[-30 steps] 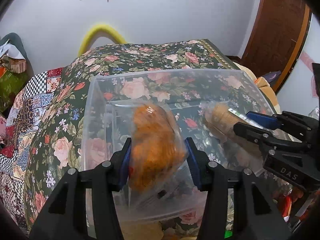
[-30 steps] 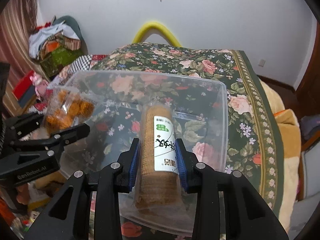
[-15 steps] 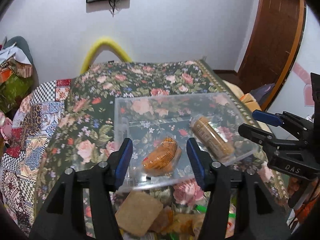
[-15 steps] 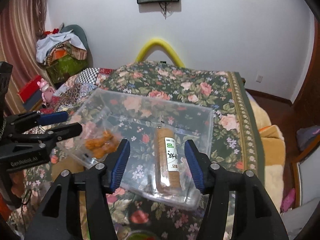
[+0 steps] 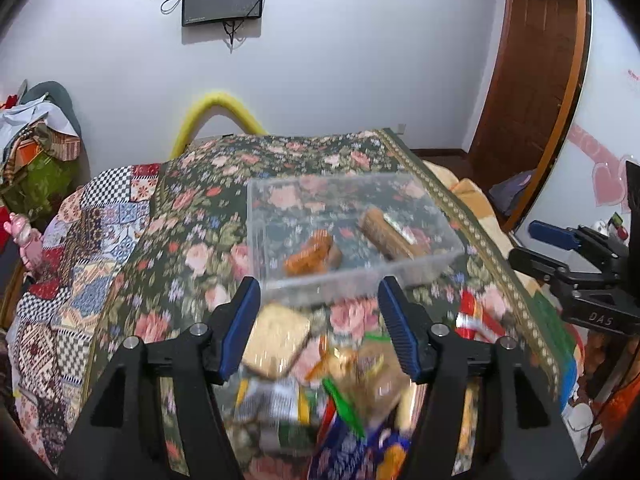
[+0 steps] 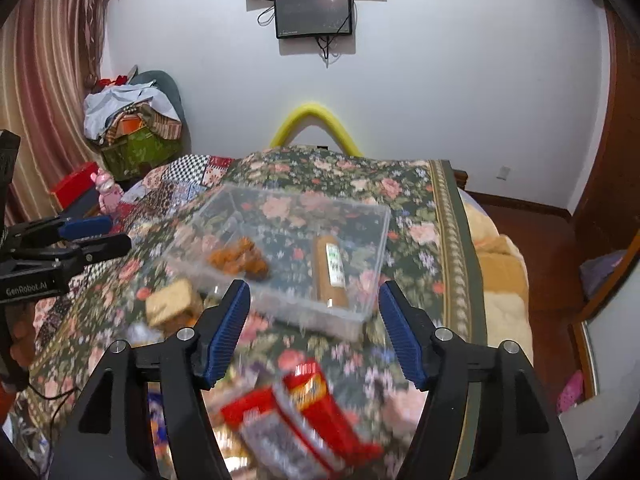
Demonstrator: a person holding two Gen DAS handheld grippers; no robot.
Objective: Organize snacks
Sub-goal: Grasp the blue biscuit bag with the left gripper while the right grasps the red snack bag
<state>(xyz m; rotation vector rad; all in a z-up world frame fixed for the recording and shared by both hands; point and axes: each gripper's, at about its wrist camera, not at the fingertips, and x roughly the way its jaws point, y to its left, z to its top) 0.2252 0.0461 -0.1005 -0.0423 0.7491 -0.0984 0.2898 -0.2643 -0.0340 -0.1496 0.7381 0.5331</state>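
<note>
floral bedspread (image 6: pixel 408 184): clear bin (image 6: pixel 372 240) holds two snacks; loose snack pile (image 5: pixel 320 380) near it remains. left gripper (image 5: pixel 320 320) and right gripper (image 6: pixel 314 326) gape wide, empty.

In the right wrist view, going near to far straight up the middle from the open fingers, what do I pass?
red snack packet → near wall of the clear plastic bin → brown biscuit roll lying in the bin → floral bedspread → yellow foam arch → wall-mounted screen.
</note>
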